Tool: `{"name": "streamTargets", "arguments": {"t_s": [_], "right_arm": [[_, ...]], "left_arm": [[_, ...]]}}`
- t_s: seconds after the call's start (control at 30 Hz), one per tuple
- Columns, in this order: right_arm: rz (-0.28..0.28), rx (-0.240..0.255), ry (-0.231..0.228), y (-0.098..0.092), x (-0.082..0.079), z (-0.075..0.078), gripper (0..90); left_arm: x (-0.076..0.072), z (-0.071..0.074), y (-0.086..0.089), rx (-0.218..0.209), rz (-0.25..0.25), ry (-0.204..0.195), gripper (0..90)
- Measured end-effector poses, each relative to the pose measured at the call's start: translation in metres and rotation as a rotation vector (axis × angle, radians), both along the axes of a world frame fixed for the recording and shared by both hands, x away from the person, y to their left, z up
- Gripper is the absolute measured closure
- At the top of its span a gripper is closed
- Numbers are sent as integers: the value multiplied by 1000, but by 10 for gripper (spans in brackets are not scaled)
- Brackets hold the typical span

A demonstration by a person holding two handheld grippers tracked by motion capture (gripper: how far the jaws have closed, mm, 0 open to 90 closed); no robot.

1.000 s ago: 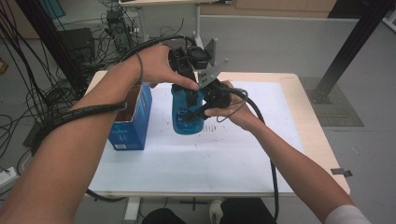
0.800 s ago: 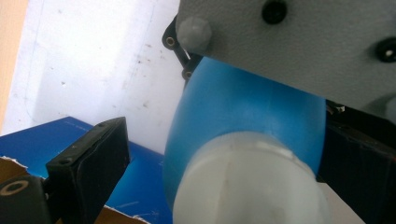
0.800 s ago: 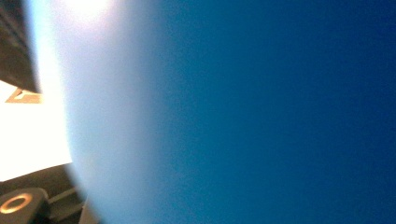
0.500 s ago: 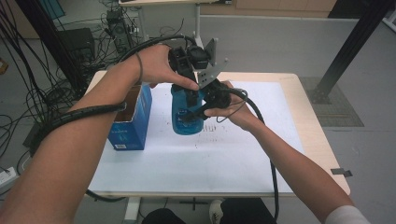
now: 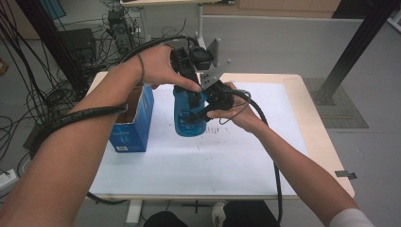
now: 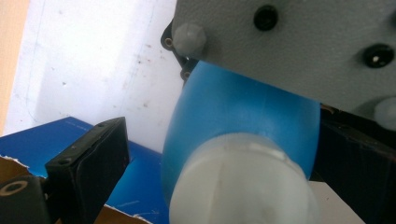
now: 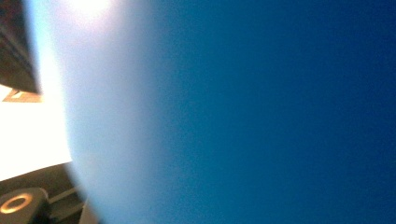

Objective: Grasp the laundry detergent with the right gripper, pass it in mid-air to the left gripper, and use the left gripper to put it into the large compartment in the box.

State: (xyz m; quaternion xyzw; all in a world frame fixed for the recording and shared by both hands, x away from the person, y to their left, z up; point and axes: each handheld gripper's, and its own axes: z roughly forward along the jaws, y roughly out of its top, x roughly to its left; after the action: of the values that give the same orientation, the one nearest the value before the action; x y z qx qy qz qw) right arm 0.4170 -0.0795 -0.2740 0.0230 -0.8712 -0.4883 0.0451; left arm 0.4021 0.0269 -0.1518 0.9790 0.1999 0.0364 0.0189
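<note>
A blue translucent bottle with a white cap stands upright on the white sheet. My right gripper comes in from the right and is shut on the bottle's body; in the right gripper view the bottle's blue wall sits right against the lens. My left gripper hangs over the bottle's top, pointing down. In the left gripper view its jaws straddle the cap, and the left pad stands clear of it with a gap. The right jaw is a dark shape close beside the bottle.
An open blue cardboard box stands just left of the bottle, also seen as the blue box below my left jaw. The grey plate of the right gripper rises beside the left hand. Cables trail off the table at left and front.
</note>
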Motion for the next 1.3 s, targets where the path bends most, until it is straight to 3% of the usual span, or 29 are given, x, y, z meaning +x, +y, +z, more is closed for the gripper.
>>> {"name": "streamTargets", "arguments": {"t_s": [0.37, 0.4, 0.73, 0.77, 1.03, 1.3], "right_arm": [[-15, -10, 18, -3, -2, 2, 441], [2, 21, -21, -1, 1, 1, 441], [-6, 0, 2, -1, 0, 1, 441], [5, 20, -21, 0, 2, 1, 441], [0, 19, -20, -2, 2, 1, 441], [8, 22, -27, -3, 3, 1, 440]], "left_arm": [[0, -2, -1, 0, -1, 1, 59], [0, -2, -1, 0, -1, 1, 59], [1, -1, 1, -3, 3, 0, 55], [1, -1, 0, -6, 3, -1, 55], [1, -4, 0, -15, 6, -12, 55], [2, -6, -2, 6, -14, -2, 69]]}}
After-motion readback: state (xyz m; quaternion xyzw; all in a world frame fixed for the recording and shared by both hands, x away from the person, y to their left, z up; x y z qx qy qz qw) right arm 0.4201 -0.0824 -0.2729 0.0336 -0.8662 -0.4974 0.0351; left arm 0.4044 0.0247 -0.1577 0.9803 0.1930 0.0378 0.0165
